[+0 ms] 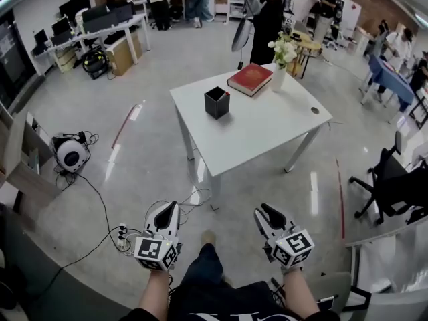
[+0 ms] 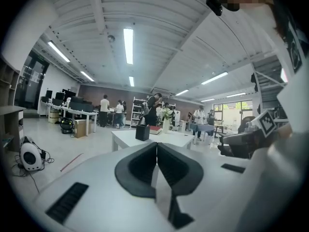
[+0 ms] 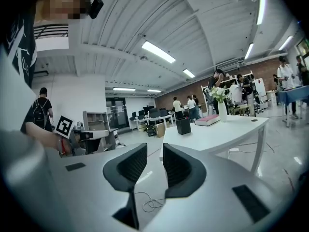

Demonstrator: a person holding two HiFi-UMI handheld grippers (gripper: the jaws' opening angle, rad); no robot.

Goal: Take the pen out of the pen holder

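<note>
Left tongs (image 2: 157,148): jaws together, nothing between them. Held low in front of the person's body, nose toward the bench.
Right tongs (image 3: 154,151): jaws apart, gap empty. Also low and level, aimed the same way. Likely the taking hand, set open for the pen.
Stance: person stands on the floor (image 1: 100,112), well apart from the bench; both tongs short of it. Reach not yet begun, by my reading.
Bench (image 1: 267,131): white, carries everything.
Holder (image 1: 217,102): black, square, upright, toward the bench's left edge, free on all sides, so open to a reach from above.
Pen: too small to make out; presumably standing inside the holder.
Book (image 1: 250,79): red, flat, just beyond the holder, not touching.
Vase (image 1: 278,77): white, with flowers, at the book's far corner. Tall, could tip if brushed.
Next need: close the gap, bring the right tongs over the holder's mouth; the left may steady the holder.
</note>
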